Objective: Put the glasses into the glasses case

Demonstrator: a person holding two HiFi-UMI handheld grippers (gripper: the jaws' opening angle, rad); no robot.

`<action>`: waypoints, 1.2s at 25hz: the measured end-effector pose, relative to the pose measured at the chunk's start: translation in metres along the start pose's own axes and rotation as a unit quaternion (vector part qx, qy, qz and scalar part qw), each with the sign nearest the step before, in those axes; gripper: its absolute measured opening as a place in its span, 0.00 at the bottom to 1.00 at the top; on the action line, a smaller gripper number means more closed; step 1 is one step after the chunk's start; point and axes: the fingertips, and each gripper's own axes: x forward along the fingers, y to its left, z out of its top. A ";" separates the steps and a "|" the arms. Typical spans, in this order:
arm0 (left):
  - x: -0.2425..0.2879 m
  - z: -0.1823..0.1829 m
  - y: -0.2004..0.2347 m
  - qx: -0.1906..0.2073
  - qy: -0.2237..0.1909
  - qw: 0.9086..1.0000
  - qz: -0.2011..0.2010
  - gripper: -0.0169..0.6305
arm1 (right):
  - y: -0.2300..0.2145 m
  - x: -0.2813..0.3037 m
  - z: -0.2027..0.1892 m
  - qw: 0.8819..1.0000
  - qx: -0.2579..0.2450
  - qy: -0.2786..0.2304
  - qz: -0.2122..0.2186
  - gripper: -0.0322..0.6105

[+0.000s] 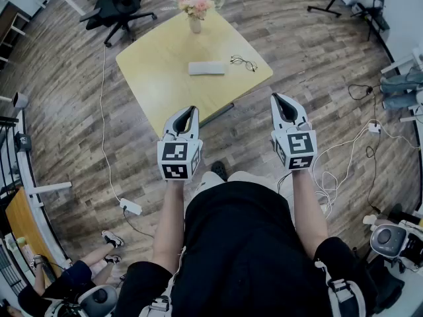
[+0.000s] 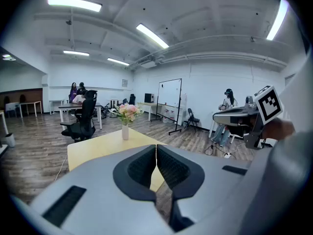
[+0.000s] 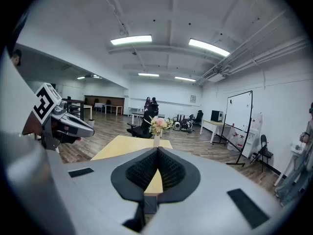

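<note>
I am watching a bench [image 1: 158, 84] showing plain pale yellow, over a floor [image 1: 73, 131] running in brown wood-grain planks. The glasses case [image 1: 206, 68] is reading pale grey, and the glasses [image 1: 243, 63] are showing thin dark rims. The flowers [image 1: 195, 4] are showing pink and cream, their vase [image 1: 195, 25] white. The left tongs [image 1: 191, 109] and right tongs [image 1: 281, 97] are showing light grey shells with black ribbed pads [image 2: 139, 168]. Their cubes [image 1: 178, 160] are carrying black-and-white square markers. The office chair [image 1: 119, 8] is reading black.
</note>
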 end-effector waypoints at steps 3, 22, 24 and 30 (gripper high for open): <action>-0.003 0.001 0.000 -0.001 -0.004 1.000 -0.006 0.06 | 0.007 -0.002 -0.001 1.000 -0.001 -0.001 0.005 0.07; 0.000 0.005 0.012 0.012 -0.004 1.000 -0.019 0.06 | 0.026 0.006 0.001 1.000 0.001 0.001 0.014 0.07; 0.000 0.003 0.016 0.010 -0.002 1.000 -0.017 0.06 | 0.030 0.009 0.002 1.000 0.004 -0.004 0.018 0.08; 0.009 -0.001 0.020 0.005 0.007 1.000 -0.017 0.06 | 0.032 0.021 -0.006 1.000 -0.011 0.006 0.020 0.08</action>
